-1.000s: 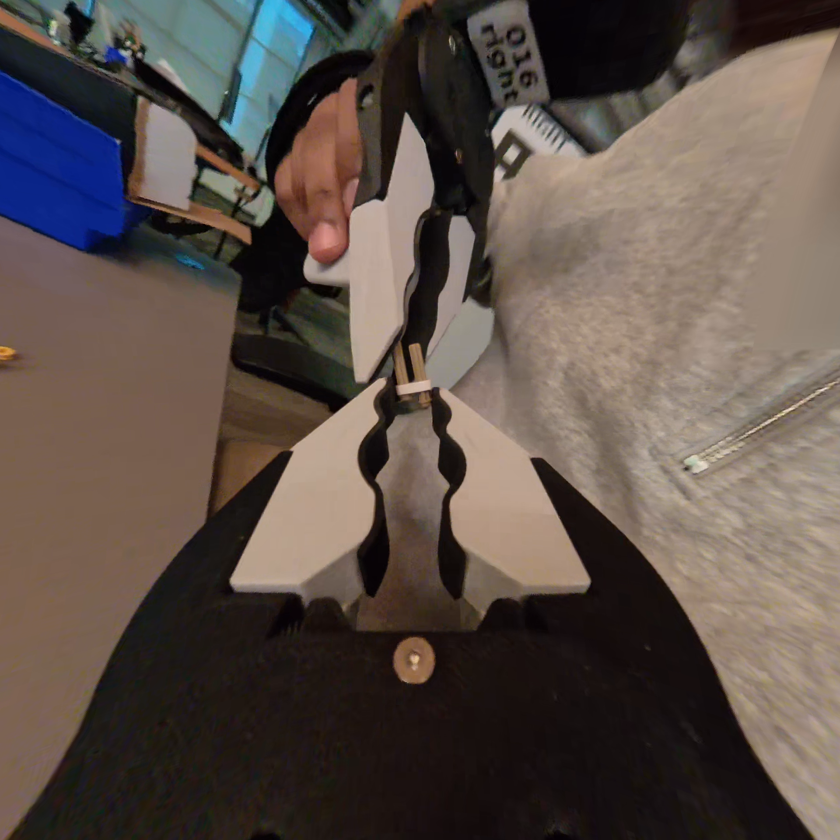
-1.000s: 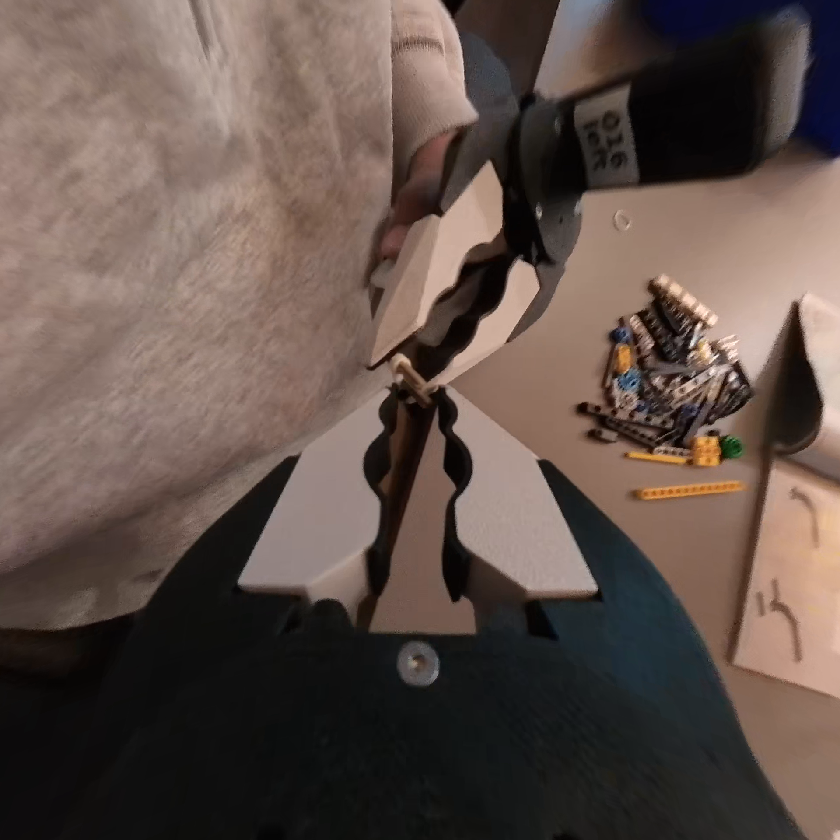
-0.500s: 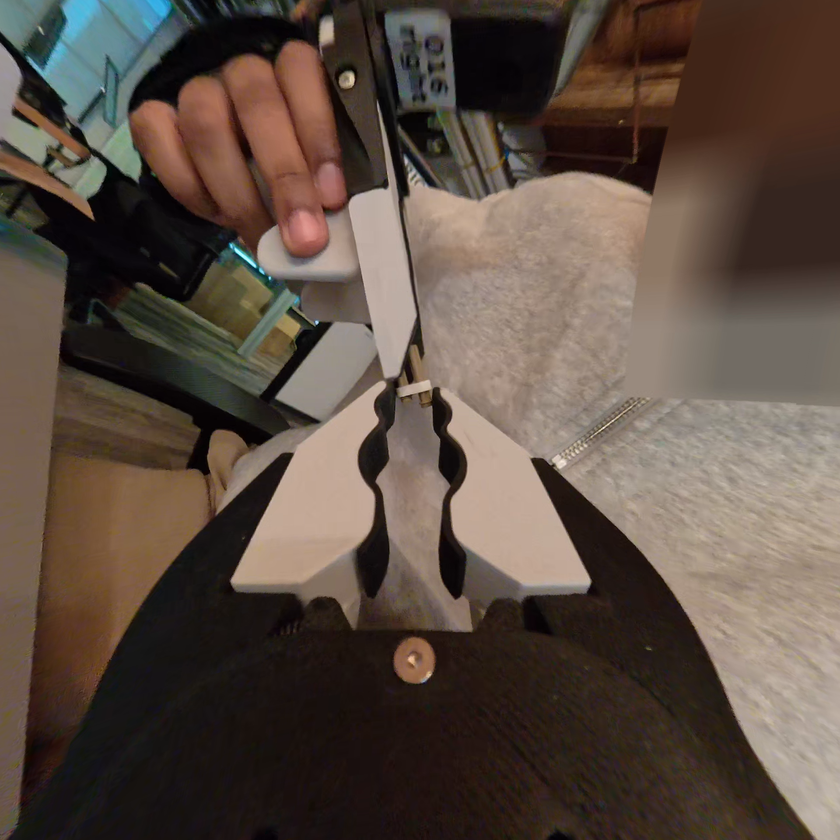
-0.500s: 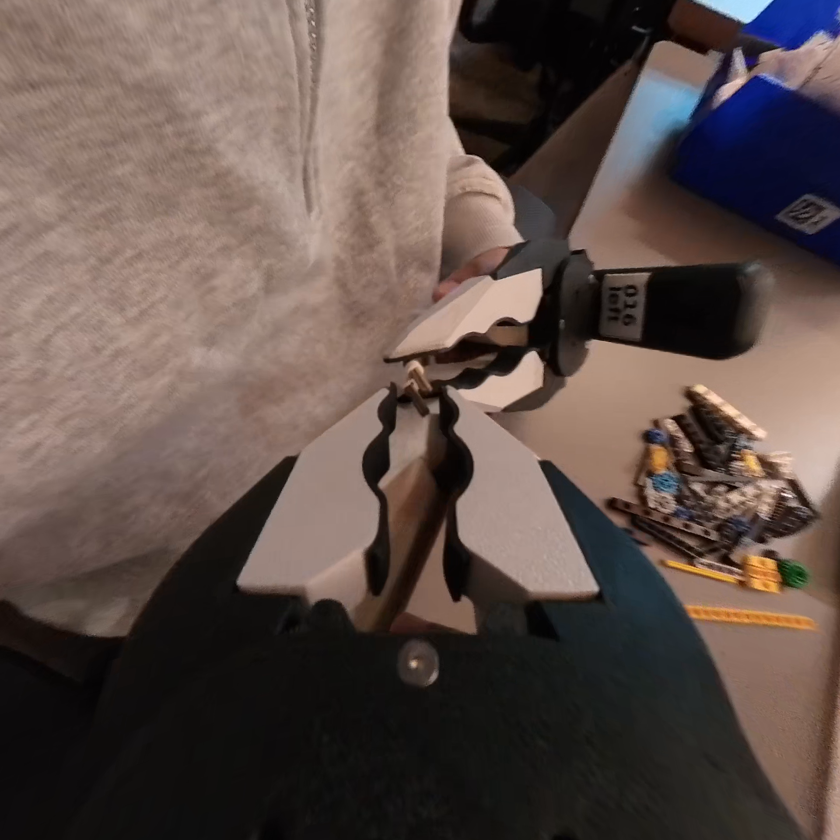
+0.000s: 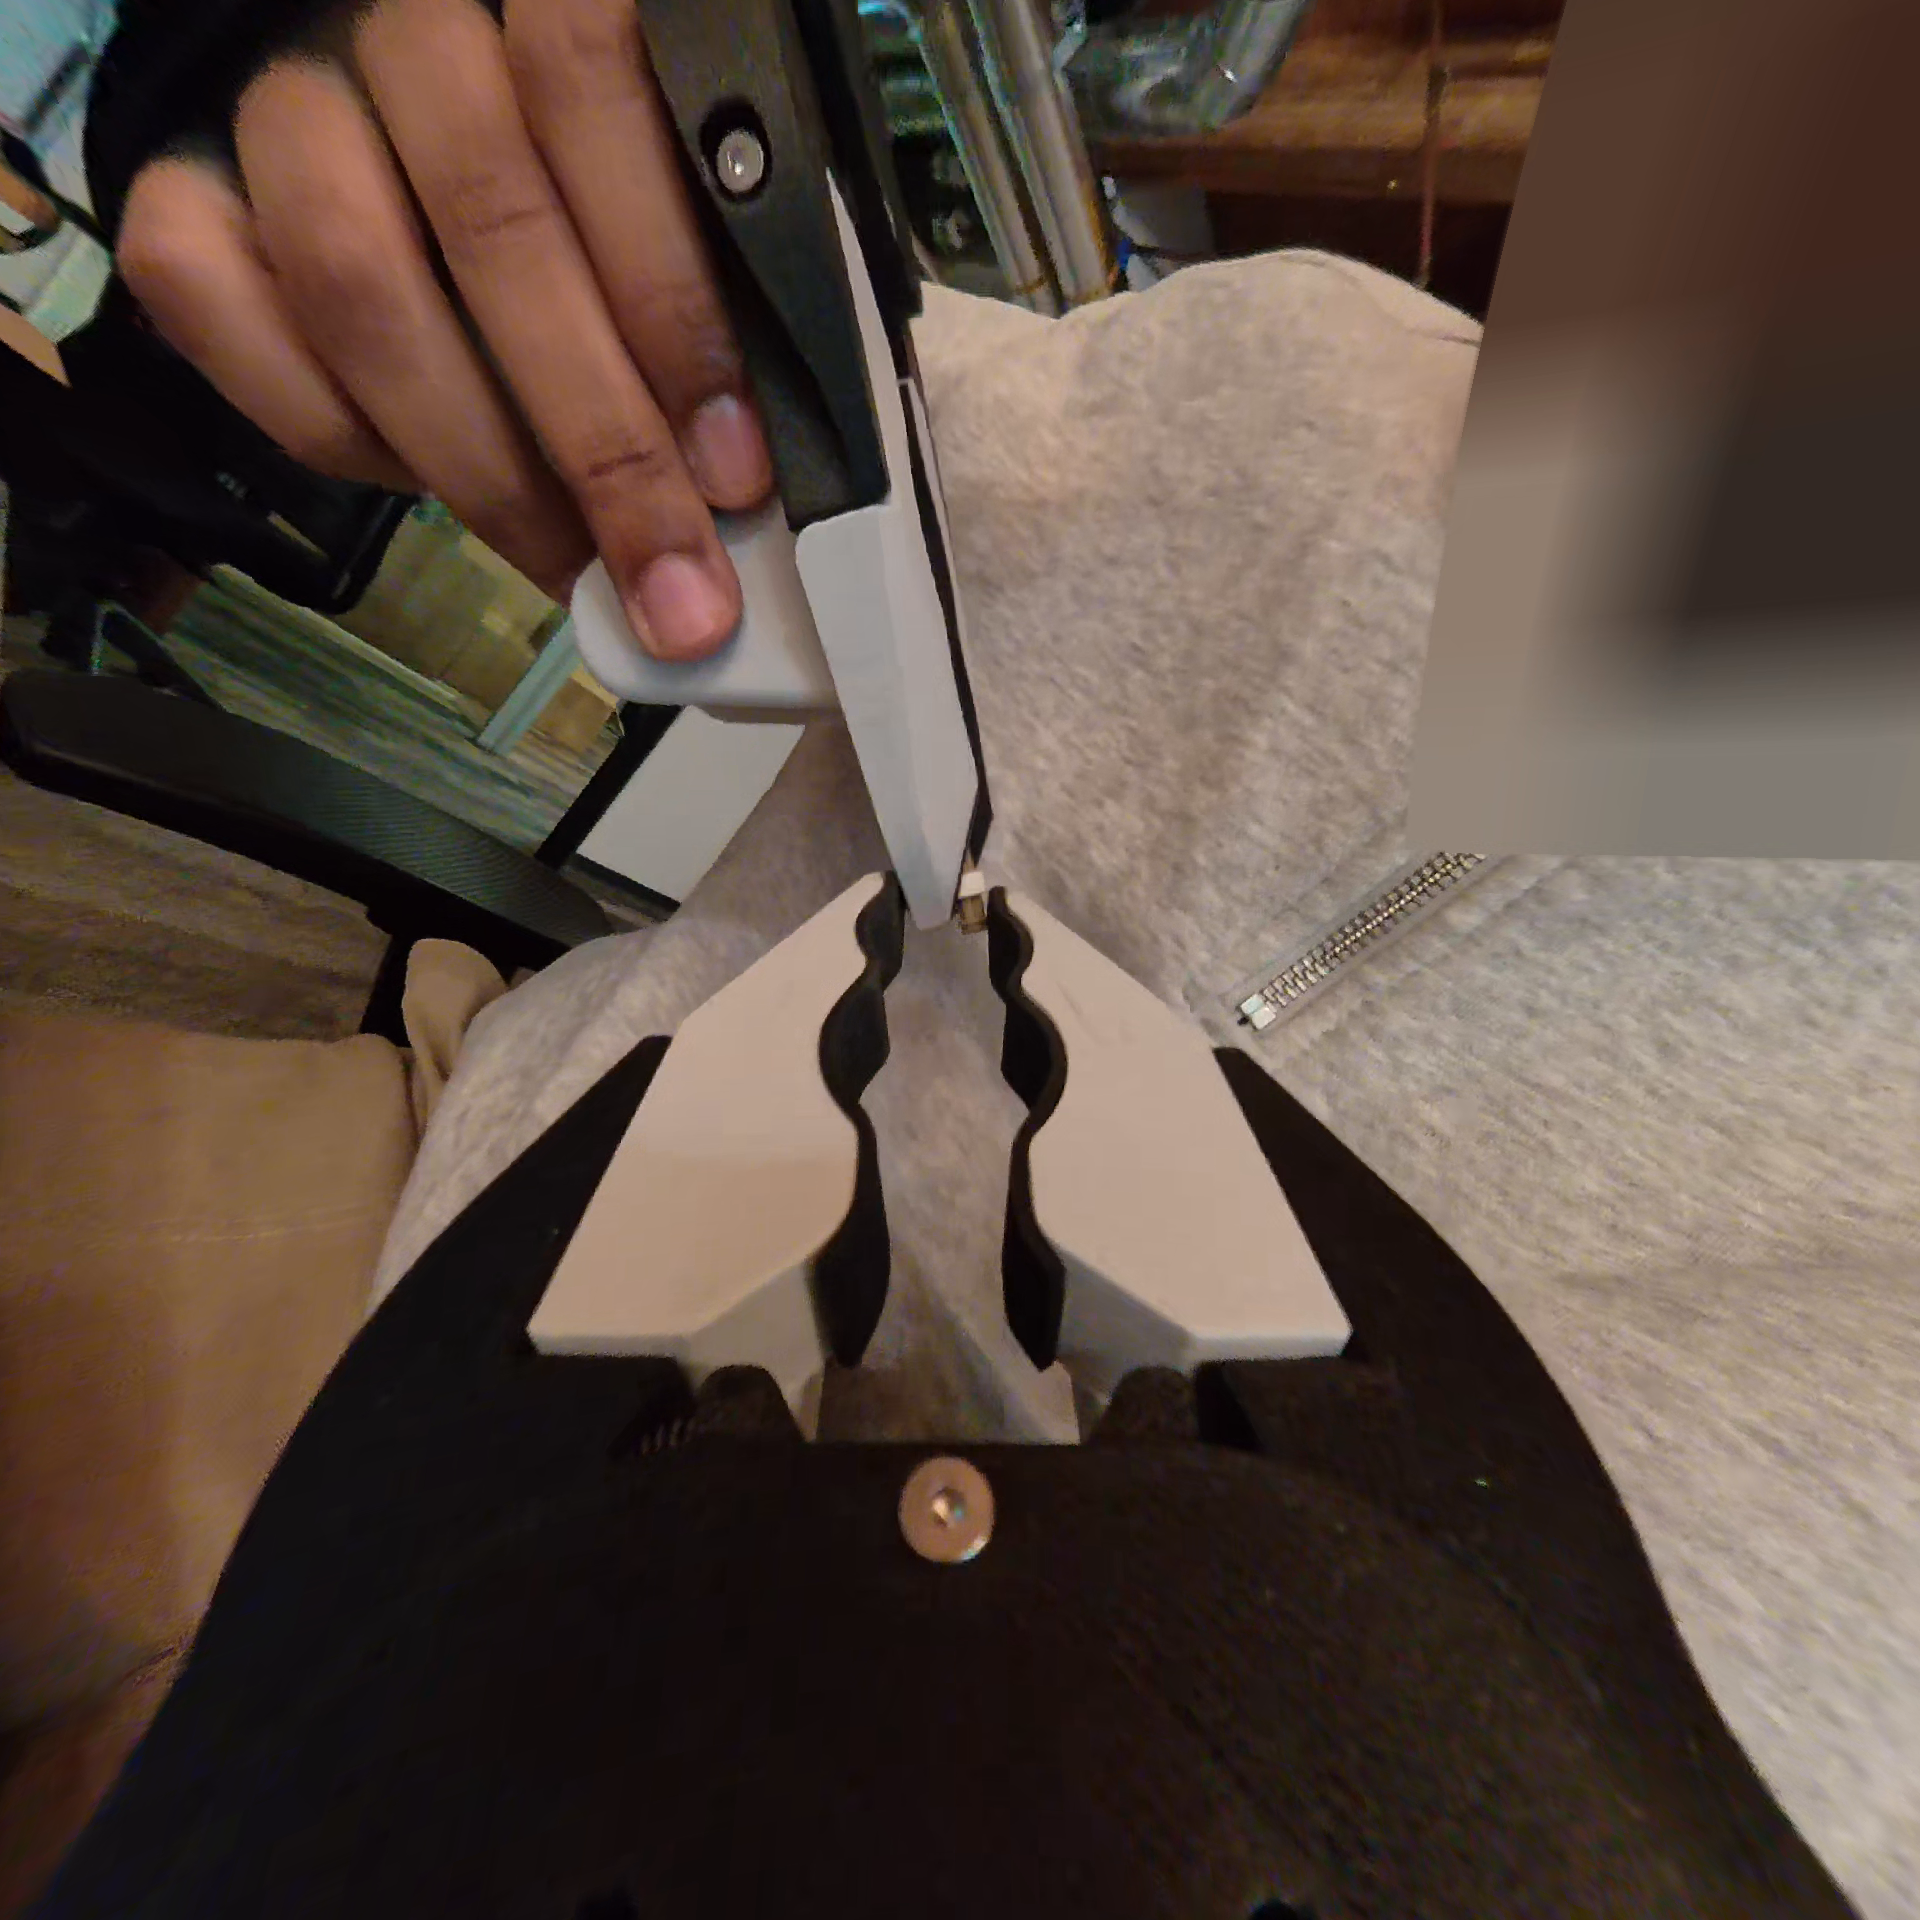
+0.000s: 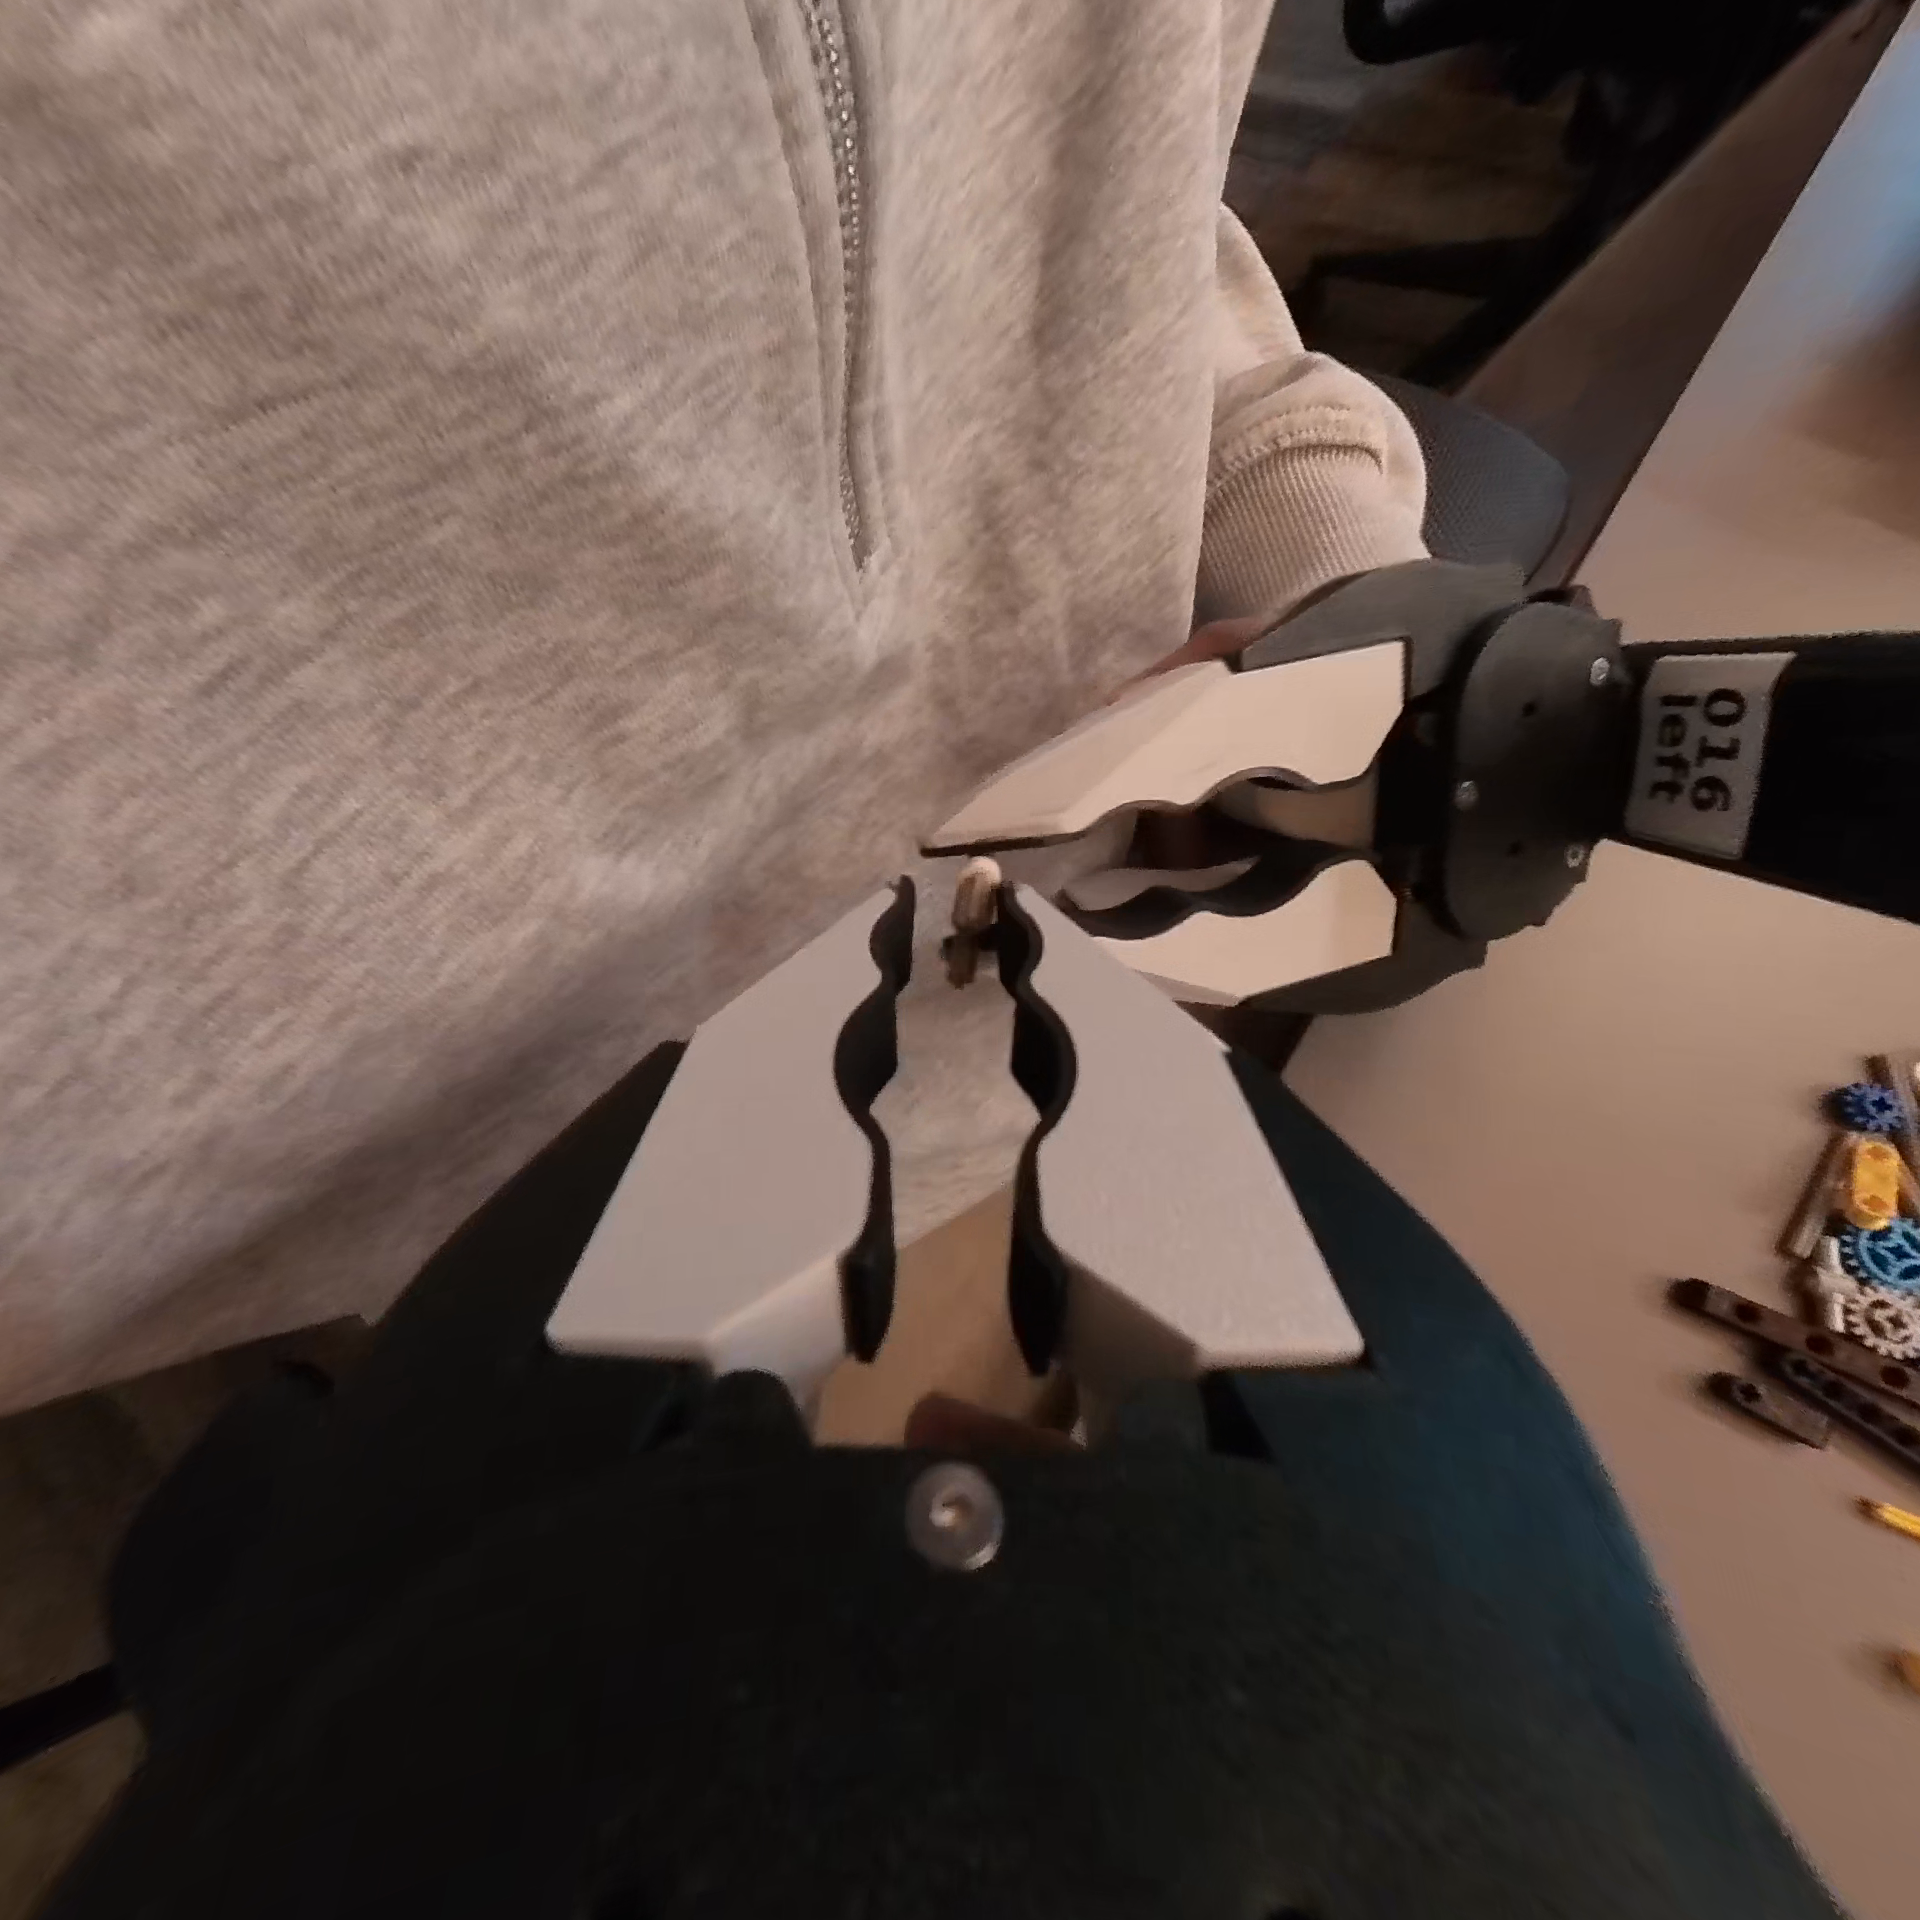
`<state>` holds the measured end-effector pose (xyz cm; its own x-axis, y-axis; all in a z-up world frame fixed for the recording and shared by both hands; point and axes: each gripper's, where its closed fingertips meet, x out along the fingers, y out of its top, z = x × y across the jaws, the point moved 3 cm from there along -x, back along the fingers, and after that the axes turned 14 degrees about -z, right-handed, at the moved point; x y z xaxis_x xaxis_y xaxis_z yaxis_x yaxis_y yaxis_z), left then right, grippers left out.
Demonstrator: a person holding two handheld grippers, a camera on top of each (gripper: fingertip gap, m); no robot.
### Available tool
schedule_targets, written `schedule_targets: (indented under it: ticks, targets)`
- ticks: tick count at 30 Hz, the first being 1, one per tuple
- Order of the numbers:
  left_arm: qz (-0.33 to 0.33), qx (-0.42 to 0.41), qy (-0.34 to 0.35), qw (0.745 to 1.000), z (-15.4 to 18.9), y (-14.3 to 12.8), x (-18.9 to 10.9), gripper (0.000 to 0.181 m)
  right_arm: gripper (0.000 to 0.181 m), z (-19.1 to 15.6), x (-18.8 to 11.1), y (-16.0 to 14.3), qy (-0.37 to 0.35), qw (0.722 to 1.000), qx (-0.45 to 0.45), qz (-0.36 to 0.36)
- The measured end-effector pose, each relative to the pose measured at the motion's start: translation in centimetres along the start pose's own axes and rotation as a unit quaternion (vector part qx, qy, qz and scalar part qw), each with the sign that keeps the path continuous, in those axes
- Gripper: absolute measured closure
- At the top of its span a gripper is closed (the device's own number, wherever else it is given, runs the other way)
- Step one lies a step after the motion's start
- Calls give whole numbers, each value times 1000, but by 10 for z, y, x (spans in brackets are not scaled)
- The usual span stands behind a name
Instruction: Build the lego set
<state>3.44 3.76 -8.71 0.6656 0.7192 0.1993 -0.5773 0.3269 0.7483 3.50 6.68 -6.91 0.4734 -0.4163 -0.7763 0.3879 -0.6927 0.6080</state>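
sweater [image 6: 416,520]: grey zip-up, filling the background of both views, so the work is being done in mid-air right in front of the chest.
table [image 6: 1714,520]: seen off to the side in the right wrist view, well apart from the action.
left gripper [image 5: 940,909]: tips set around the pin with a bit of gap showing. Whether it's actually clamped can't be told.
right gripper [image 6: 956,904]: met tip to tip with the left one. Same deal, pinched or slack can't be made out.
pile [image 6: 1849,1309]: loose beams and gears left on the table.
pin [image 6: 975,896]: tiny tan piece, held up where the four fingertips meet.
step: looks like the pin is being handed over or re-gripped between the claws.
next: probably one firm pinch is needed before the other is let go, or the pin gets dropped into the lap.
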Motion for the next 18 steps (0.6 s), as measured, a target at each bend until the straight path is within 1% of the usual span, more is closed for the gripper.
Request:
schedule_targets:
  ticks: [3,14,18]
  targets:
    - [5,1,-8,1000,2,1,-1,168,175,3,-2,2,-18,1000,-3,8]
    - [24,7,-15,1000,7,6,-7,168,175,10,-9,8,-30,999,13,32]
    - [27,7,-19,999,8,6,-7,168,175,10,-10,9,-22,998,35,44]
